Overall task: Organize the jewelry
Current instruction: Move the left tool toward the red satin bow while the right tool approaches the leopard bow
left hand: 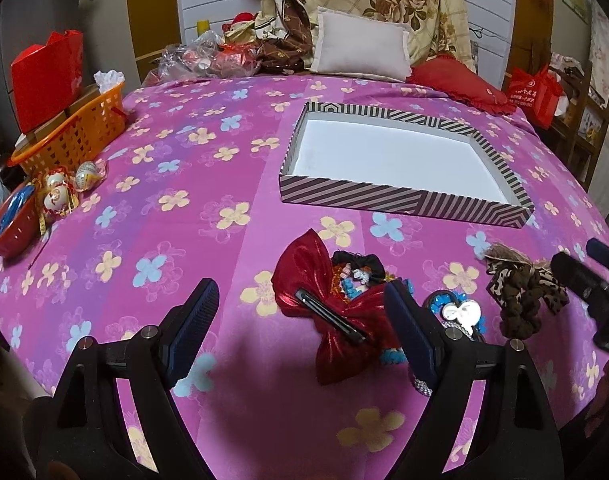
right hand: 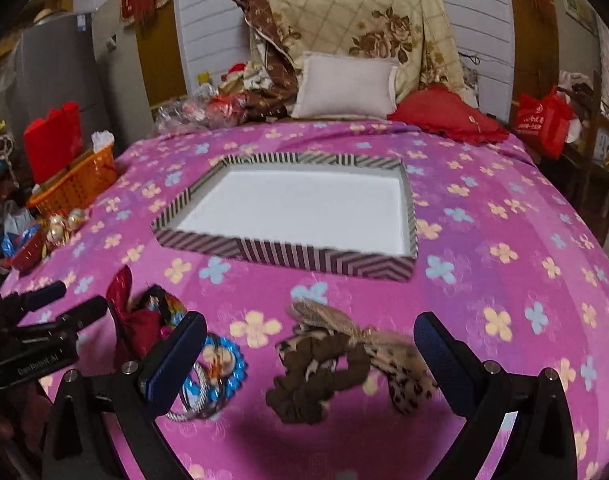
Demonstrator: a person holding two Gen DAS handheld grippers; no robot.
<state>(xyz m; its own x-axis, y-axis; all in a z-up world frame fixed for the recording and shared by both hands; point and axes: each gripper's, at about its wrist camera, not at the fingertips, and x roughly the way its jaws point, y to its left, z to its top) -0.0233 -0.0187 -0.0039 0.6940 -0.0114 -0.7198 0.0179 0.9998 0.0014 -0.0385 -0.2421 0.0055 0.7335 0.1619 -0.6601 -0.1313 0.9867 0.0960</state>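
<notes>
A striped shallow box (left hand: 404, 196) with a bare white inside lies on the pink flowered bedspread; it also shows in the right wrist view (right hand: 288, 254). A red shiny bow clip (left hand: 336, 308) lies near my left gripper (left hand: 304, 328), which is open and empty just above it. Behind the bow lie a black scrunchie (left hand: 358, 264) and colourful pieces. A blue beaded piece (right hand: 224, 364) and a brown leopard bow scrunchie (right hand: 324, 372) lie between the fingers of my open right gripper (right hand: 312, 360). The right gripper also shows in the left wrist view (left hand: 588, 276).
An orange basket (left hand: 76, 128) with a red bag (left hand: 48, 76) stands at the left edge. Small ornaments (left hand: 60, 192) and a red bowl (left hand: 12, 228) lie near it. Pillows (left hand: 360, 48) and a red cushion (left hand: 460, 80) sit at the bed's head.
</notes>
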